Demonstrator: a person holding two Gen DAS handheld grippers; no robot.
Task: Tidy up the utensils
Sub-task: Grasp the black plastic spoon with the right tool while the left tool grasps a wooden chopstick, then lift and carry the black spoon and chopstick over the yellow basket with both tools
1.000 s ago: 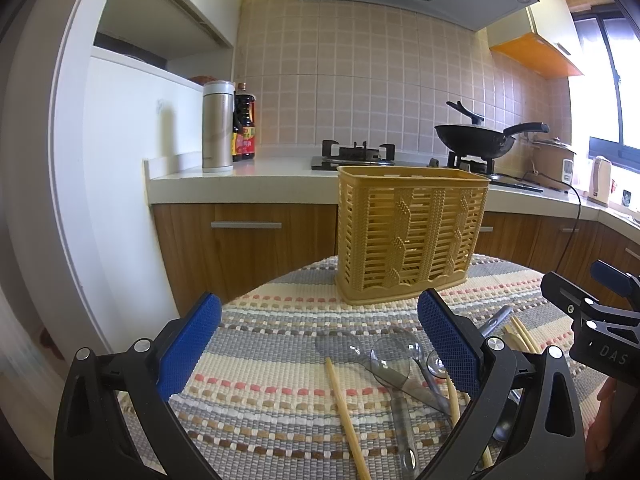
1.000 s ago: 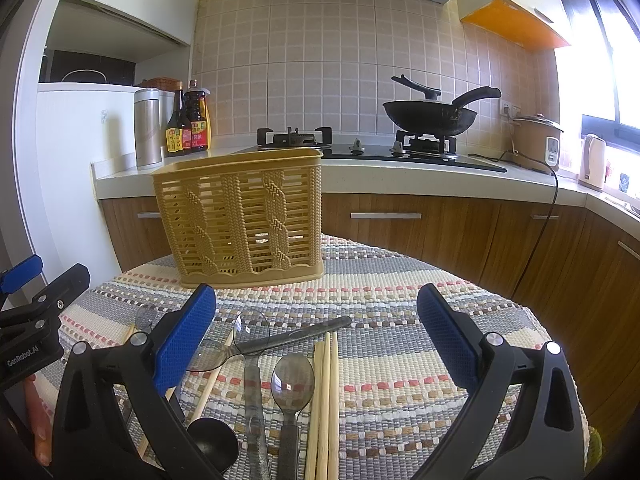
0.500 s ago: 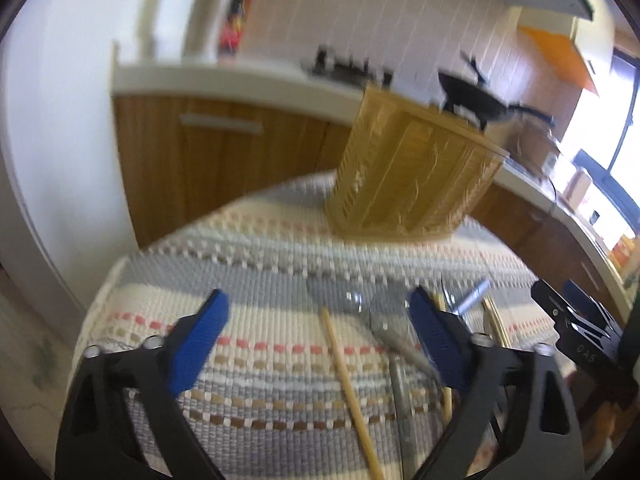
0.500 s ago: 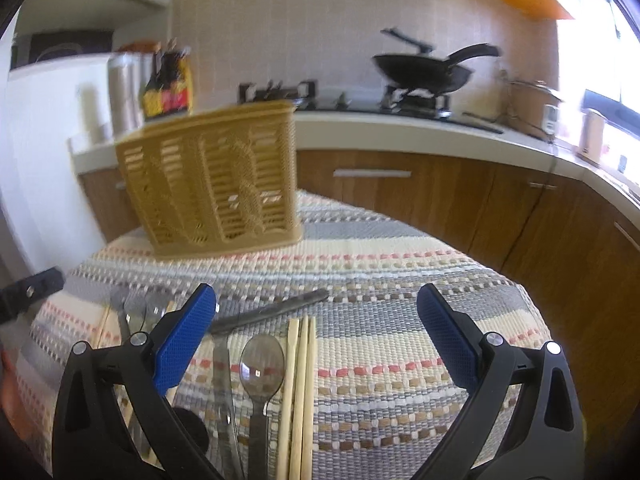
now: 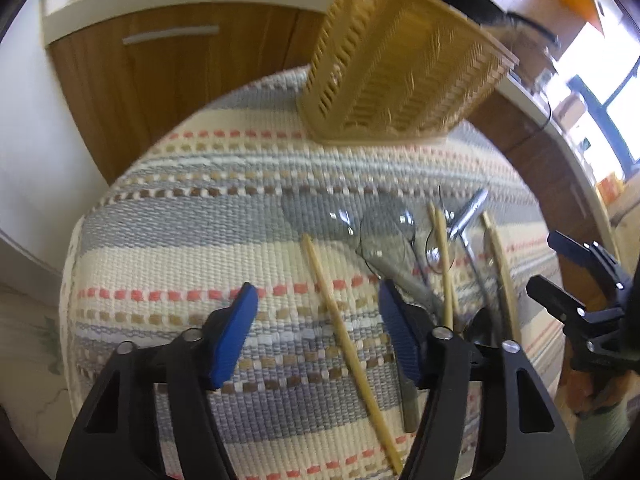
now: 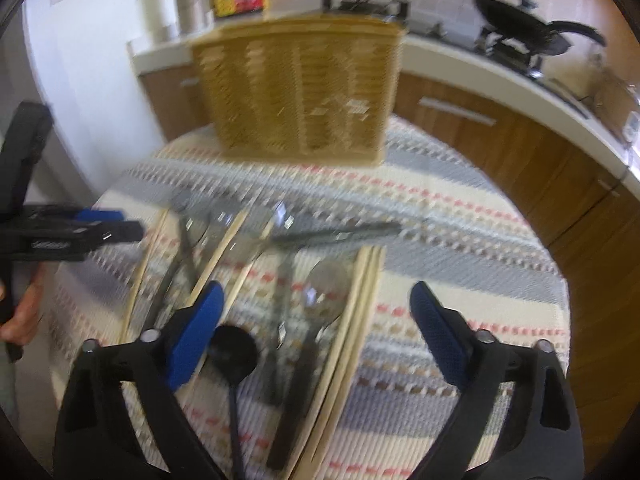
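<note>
Left wrist view, nearest the camera: the left gripper [image 5: 316, 338] points down at a round table covered by a striped woven cloth [image 5: 192, 216]. Its blue-padded jaws are closing, still apart, with a single wooden chopstick [image 5: 344, 344] lying on the cloth between them and neither pad touching it. Toward 2 o'clock from the gripper lies a loose cluster of utensils: clear plastic spoons [image 5: 384, 236], a metal handle [image 5: 468, 212] and more chopsticks [image 5: 444, 260]. At 3 o'clock, at the frame edge, is the black frame of the right gripper [image 5: 584, 312]. Farther off, at 12 o'clock, a yellow slatted basket [image 5: 400, 68] stands on the far part of the cloth, well apart from the utensils. Behind it are wooden cabinets and a white counter.

Right wrist view, blurred: the right gripper stands over the utensils with its jaws wide and closing. Between them on the cloth lie a metal spoon [image 6: 324, 292], a bundle of chopsticks [image 6: 356, 308] and, near the left pad, a black spoon [image 6: 234, 354]; nothing is gripped. At 9 o'clock a hand [image 6: 20, 316] holds the left gripper. Beyond, at 12 o'clock, is the basket, then the counter with a black wok [image 6: 520, 24] at 2 o'clock.
</note>
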